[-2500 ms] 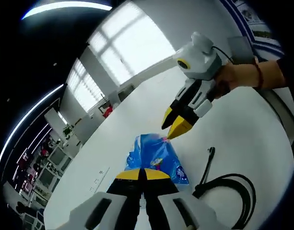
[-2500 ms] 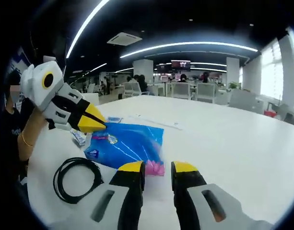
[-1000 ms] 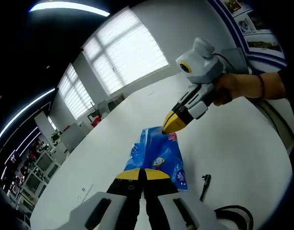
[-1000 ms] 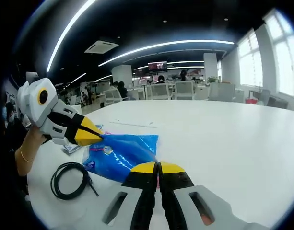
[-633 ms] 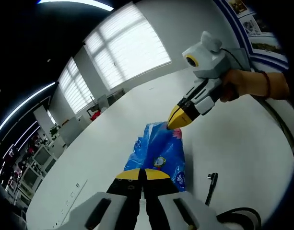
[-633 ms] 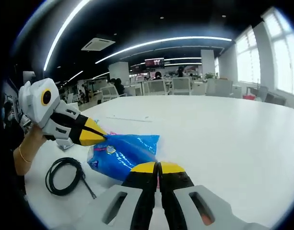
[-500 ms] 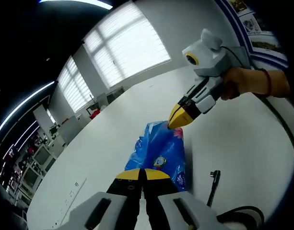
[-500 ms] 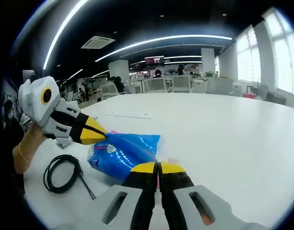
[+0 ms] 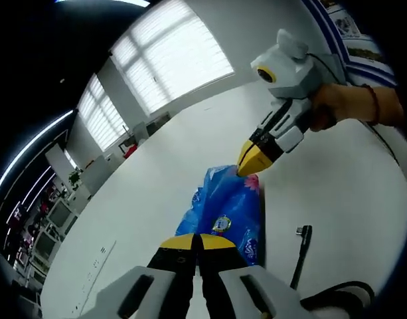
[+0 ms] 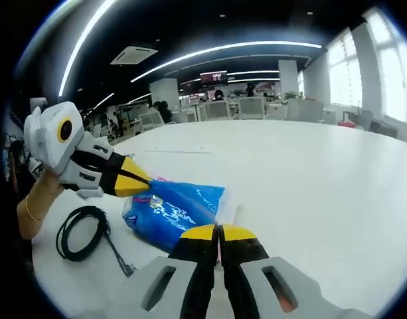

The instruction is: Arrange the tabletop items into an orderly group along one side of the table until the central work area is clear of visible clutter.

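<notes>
Since both grippers pinch opposite ends of the blue plastic packet (image 10: 174,211), it looks soft, light and crinkly, best held by its sealed ends. Left gripper (image 9: 197,242) and right gripper (image 10: 220,232) each have jaws clamped together on it. Its long axis runs between them, above the white table (image 10: 309,179), beside the black cable (image 10: 80,229).

the blue plastic packet (image 9: 224,211) (image 10: 175,211) is lying stretched on my white table (image 10: 309,179), printed, pink at 1 end; the black cable (image 10: 80,232) is lying coiled beside it.
</notes>
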A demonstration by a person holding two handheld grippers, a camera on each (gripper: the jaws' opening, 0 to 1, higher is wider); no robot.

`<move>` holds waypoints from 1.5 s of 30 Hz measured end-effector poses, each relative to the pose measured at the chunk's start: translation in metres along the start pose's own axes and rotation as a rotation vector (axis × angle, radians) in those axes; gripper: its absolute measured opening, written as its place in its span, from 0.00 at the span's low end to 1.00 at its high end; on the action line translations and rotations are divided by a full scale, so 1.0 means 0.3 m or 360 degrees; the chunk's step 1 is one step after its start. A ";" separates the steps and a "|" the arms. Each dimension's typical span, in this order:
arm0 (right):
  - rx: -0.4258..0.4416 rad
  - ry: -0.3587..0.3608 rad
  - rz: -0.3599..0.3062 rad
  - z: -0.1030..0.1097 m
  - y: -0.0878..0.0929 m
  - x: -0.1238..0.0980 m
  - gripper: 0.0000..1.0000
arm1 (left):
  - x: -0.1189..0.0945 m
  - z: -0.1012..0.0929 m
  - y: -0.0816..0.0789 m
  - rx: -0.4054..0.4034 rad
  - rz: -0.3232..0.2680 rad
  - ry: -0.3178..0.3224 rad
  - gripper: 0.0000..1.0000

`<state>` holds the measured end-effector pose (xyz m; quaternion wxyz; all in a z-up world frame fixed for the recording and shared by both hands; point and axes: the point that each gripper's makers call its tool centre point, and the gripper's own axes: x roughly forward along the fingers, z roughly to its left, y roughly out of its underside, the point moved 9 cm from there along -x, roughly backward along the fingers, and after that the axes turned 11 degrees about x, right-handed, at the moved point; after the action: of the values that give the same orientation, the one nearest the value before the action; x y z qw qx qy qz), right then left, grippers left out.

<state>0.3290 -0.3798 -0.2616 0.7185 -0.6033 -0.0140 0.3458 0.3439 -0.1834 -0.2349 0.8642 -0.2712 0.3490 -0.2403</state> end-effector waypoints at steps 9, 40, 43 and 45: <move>0.0037 -0.0012 -0.0014 0.006 0.000 -0.001 0.00 | 0.003 0.007 0.007 -0.0054 -0.0006 -0.0025 0.00; 0.0144 -0.0084 -0.0087 -0.005 0.011 -0.041 0.19 | -0.050 0.024 0.010 -0.0136 0.0047 -0.0045 0.22; 0.0152 -0.0089 -0.0106 0.003 0.008 -0.055 0.19 | -0.070 0.025 0.005 -0.0163 0.0056 -0.0062 0.27; 0.0142 -0.0130 -0.0139 0.014 -0.002 -0.059 0.20 | -0.087 0.024 0.000 -0.0175 0.0042 -0.0080 0.31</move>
<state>0.3140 -0.3853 -0.2527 0.7579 -0.5549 -0.0541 0.3387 0.3324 -0.1655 -0.2181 0.8596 -0.3196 0.3434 -0.2025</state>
